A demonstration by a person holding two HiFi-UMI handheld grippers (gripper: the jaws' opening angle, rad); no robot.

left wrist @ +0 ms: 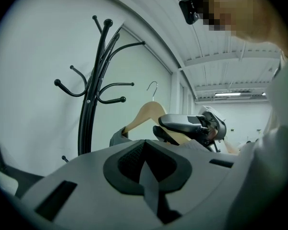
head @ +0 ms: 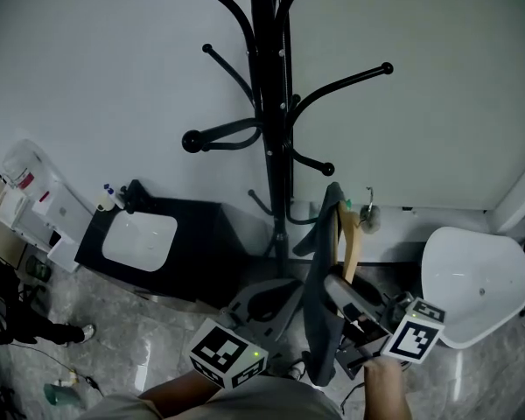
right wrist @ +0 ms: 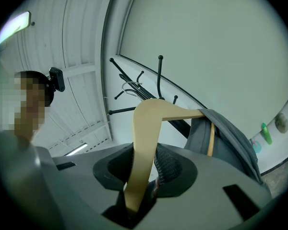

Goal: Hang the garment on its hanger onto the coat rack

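I am in the carrying step. My right gripper (right wrist: 143, 174) has its jaws clamped on one wooden arm of the hanger (right wrist: 146, 128). The grey garment (right wrist: 225, 138) hangs on the other arm, low and just in front of the coat rack (head: 271, 103). The hanger's metal hook (left wrist: 153, 87) is free in the air and is on no peg yet. My left gripper (left wrist: 145, 171) has its jaws together with nothing in them, and it waits low beside the garment.

I judge that the next move is to lift the hanger, bring the hook over one curved peg (head: 350, 81), lower it there, and only then let go.

The floor (head: 149, 339) is grey marbled tile and the wall (head: 87, 59) is plain white. A black low table (head: 192, 243) stands to the left of the rack. To the right is a white rounded thing (head: 472, 278), maybe a chair seat.
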